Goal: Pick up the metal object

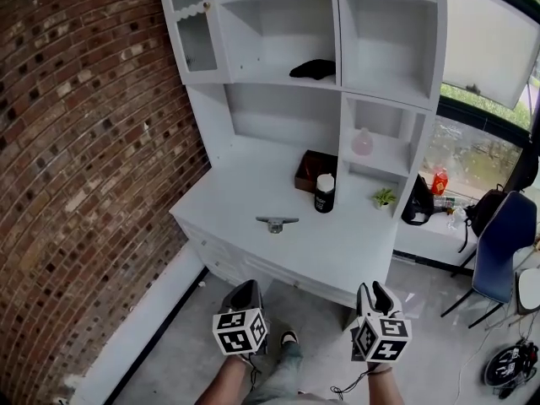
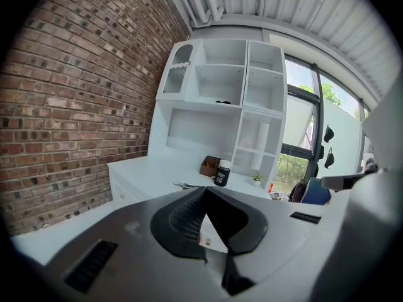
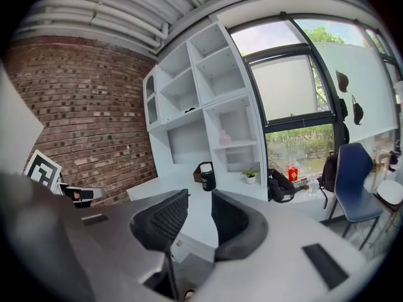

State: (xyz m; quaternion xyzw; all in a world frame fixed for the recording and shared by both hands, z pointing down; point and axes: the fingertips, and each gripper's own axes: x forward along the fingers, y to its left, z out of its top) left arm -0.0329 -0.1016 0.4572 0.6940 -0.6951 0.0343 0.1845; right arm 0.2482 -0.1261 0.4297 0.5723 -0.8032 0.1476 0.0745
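The metal object [image 1: 277, 223], a small silver cleat-shaped piece, lies on the white desk [image 1: 228, 205] near its front edge; in the left gripper view the metal object [image 2: 186, 185] shows small, just beyond the jaws. Both grippers hang low over the floor in front of the desk, well short of it. My left gripper [image 1: 245, 296] [image 2: 204, 192] holds nothing, its jaw tips touching. My right gripper [image 1: 376, 299] [image 3: 199, 195] has a narrow gap between its ribbed pads and is empty.
A black bottle with a white cap [image 1: 324, 194] and a brown box [image 1: 313, 170] stand behind the metal object. The hutch holds a pink bottle [image 1: 362, 143] and a small plant [image 1: 384, 197]. A brick wall [image 1: 93, 184] lies left, a blue chair [image 1: 503, 243] right.
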